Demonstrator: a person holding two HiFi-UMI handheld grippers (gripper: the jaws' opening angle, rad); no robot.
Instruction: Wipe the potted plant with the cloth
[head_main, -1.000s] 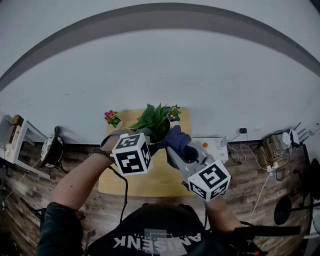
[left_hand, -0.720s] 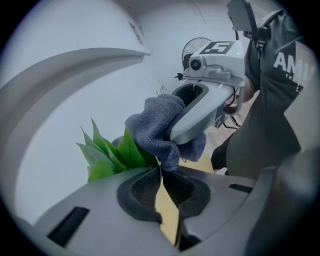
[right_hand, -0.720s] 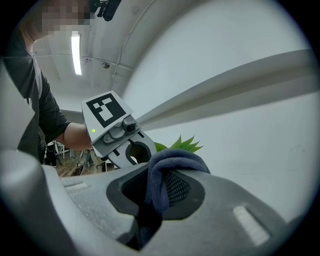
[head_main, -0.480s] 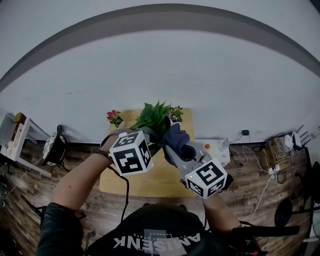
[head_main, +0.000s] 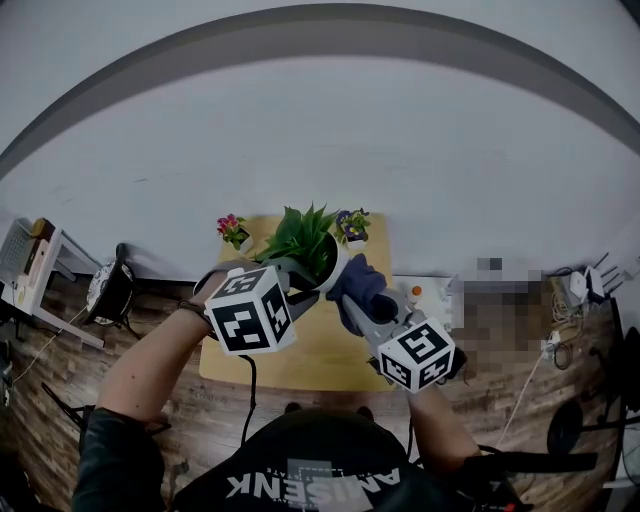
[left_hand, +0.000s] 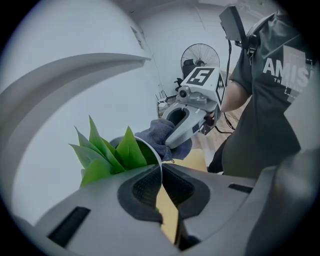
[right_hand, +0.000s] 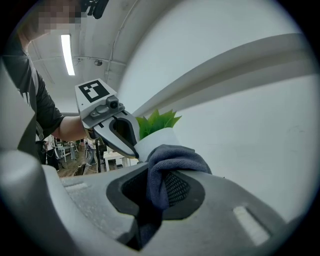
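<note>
In the head view the potted plant (head_main: 300, 240) sits toward the 12 o'clock edge of the wooden surface (head_main: 330, 345), between two small flowering pots (head_main: 231, 233) well apart at its 10 and 2 o'clock. My left hand-held gripper (head_main: 300, 288) comes in from 7 o'clock. My right hand-held gripper (head_main: 355, 303) comes in from 5 o'clock with the dark cloth (head_main: 362, 283) against the pot's 3 o'clock side. I cannot tell whether the pot's base rests on the surface. In the left gripper view my jaws are clamped together on the thin white rim, with green leaves at 10 o'clock and the cloth beyond at 1 o'clock. In the right gripper view my jaws are shut on a bunched fold of the cloth, which touches the white pot wall at 12 o'clock. I judge the pot stiff, smooth and fairly light, so the narrow rim could slip or twist. A deeper bite over the rim would hold it better. The leaves look bendable and want gentle strokes, and the limp cloth should be gripped by a thick fold.
</note>
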